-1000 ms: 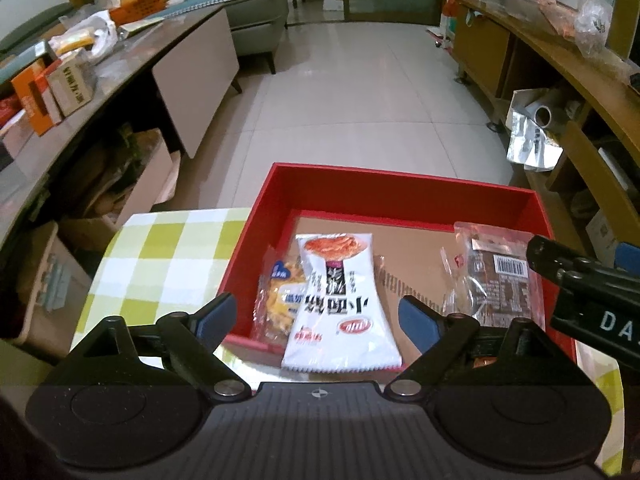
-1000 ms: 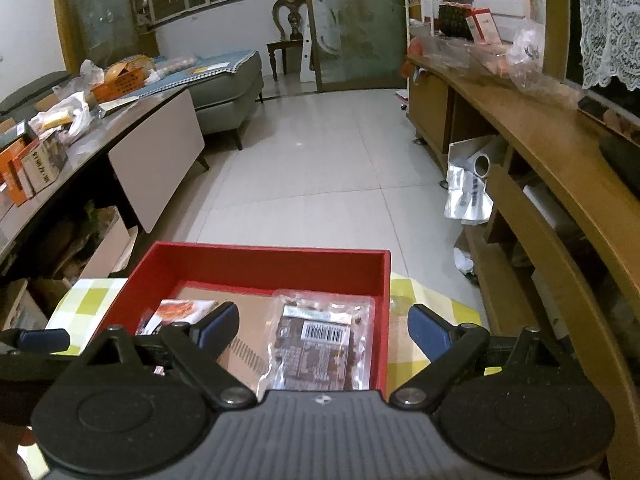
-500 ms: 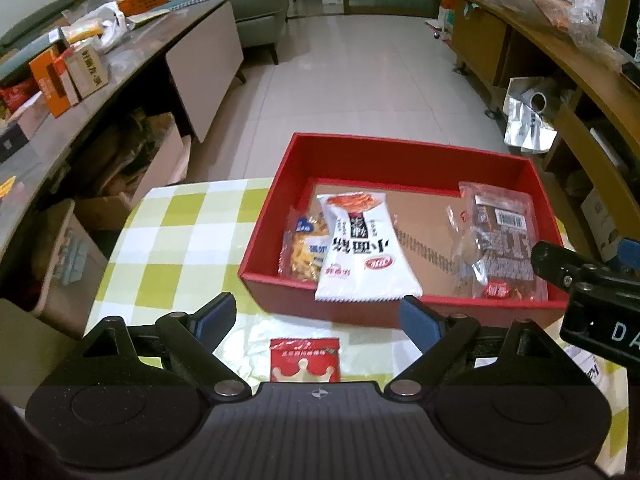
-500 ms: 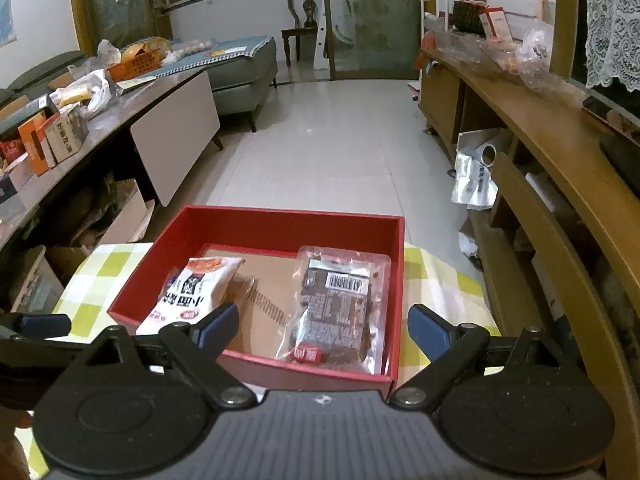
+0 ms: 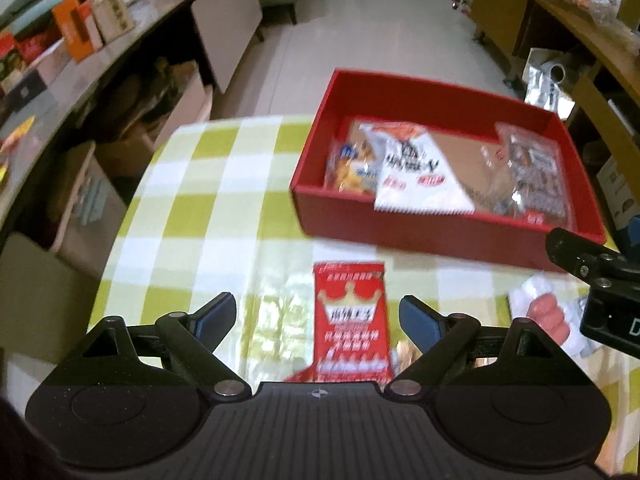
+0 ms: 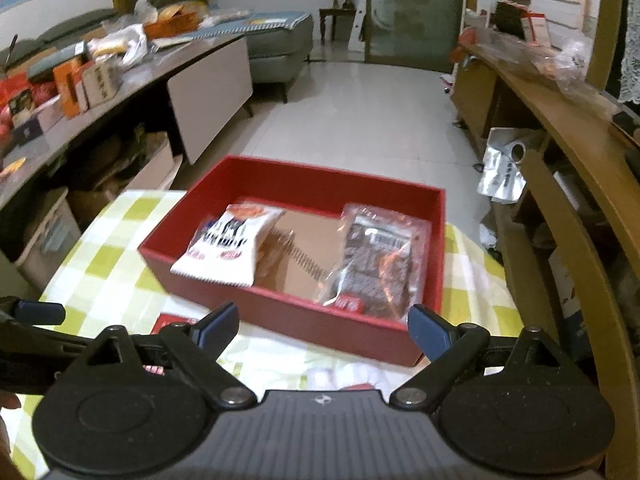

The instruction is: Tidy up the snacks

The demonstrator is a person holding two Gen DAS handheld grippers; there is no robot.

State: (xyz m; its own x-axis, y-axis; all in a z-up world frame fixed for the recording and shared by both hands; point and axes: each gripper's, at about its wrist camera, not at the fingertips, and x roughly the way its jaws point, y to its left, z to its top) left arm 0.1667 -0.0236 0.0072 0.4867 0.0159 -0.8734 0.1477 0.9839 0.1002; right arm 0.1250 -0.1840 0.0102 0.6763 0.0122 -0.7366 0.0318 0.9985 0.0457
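The left gripper [image 5: 316,320] hangs wide open and empty over a red packet [image 5: 351,320] lying flat on the checked cloth [image 5: 192,200], framed between its jaws. The right gripper [image 6: 323,328] is also spread wide, holding nothing. Beyond sits the red box [image 5: 440,236], already holding a white bag [image 5: 416,168] and a clear packet [image 5: 536,176]. This looks like the reach for the next snack: lower and close on the packet.
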